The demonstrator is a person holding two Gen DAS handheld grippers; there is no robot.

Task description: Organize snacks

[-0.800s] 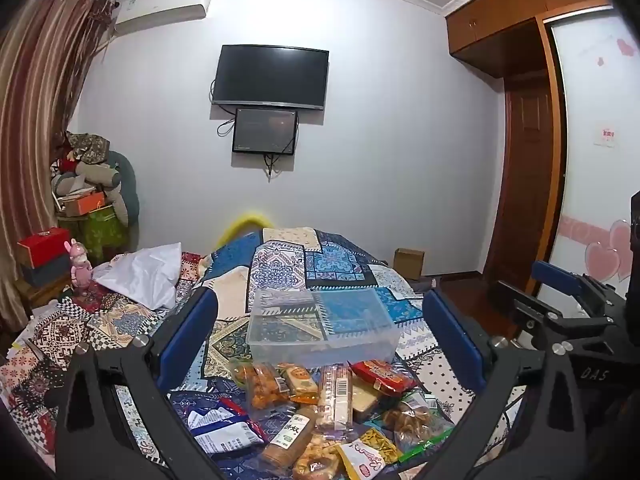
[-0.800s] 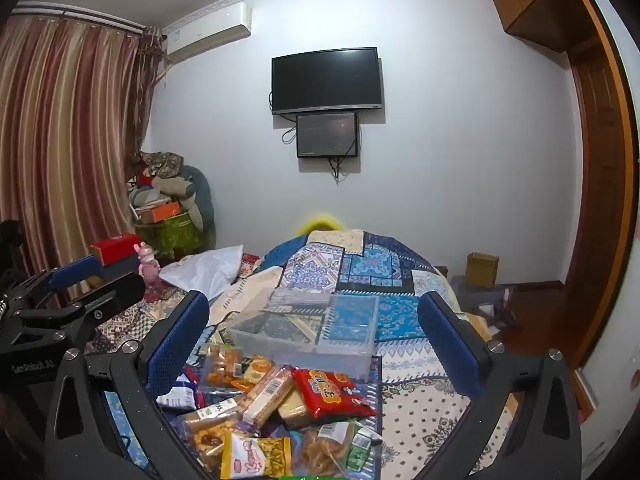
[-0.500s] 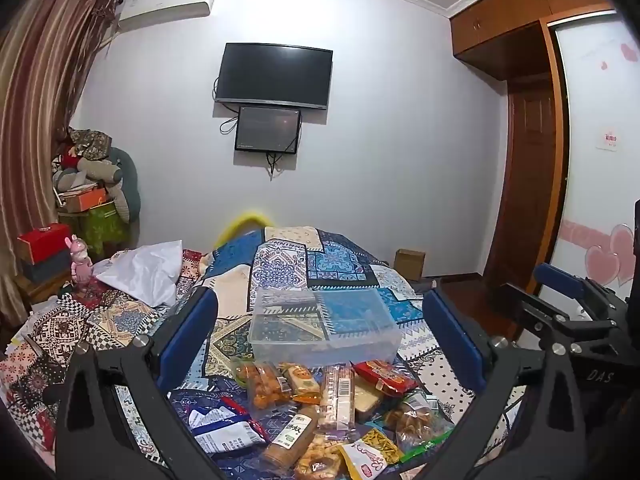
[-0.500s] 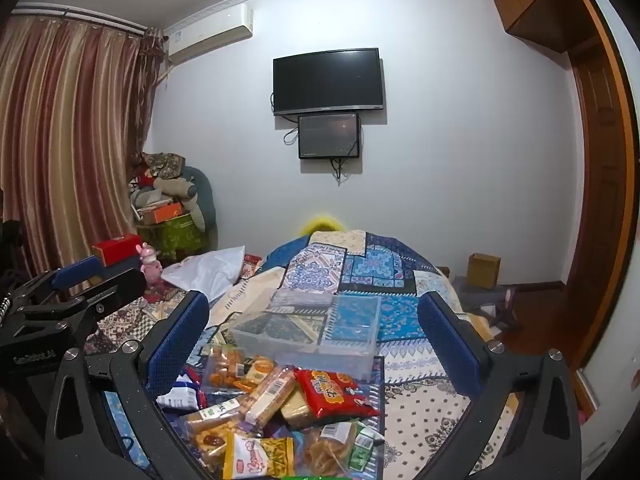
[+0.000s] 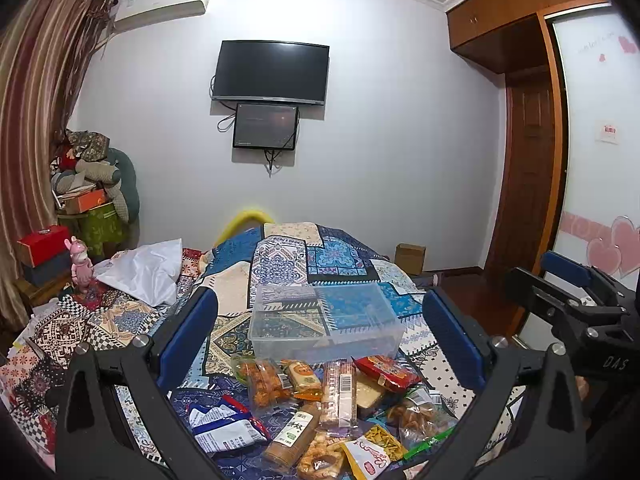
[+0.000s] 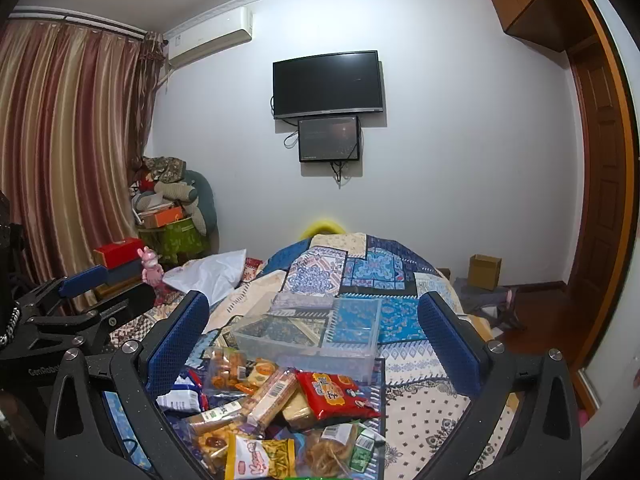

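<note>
Clear plastic bin (image 5: 325, 322) sits empty at twelve o'clock, the snack pile (image 5: 320, 400) heaped just before it; we hold left gripper (image 5: 320, 344) and right gripper (image 6: 314, 340) spread wide; slick, overlapping wrappers could slip, or we snag two.

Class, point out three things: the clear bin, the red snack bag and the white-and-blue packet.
Clear bin (image 5: 324, 340): left wrist view, on its near wall.
Red snack bag (image 6: 334, 394): right wrist view, middle of its printed face.
White-and-blue packet (image 5: 226, 426): left wrist view, middle of its white panel.
</note>
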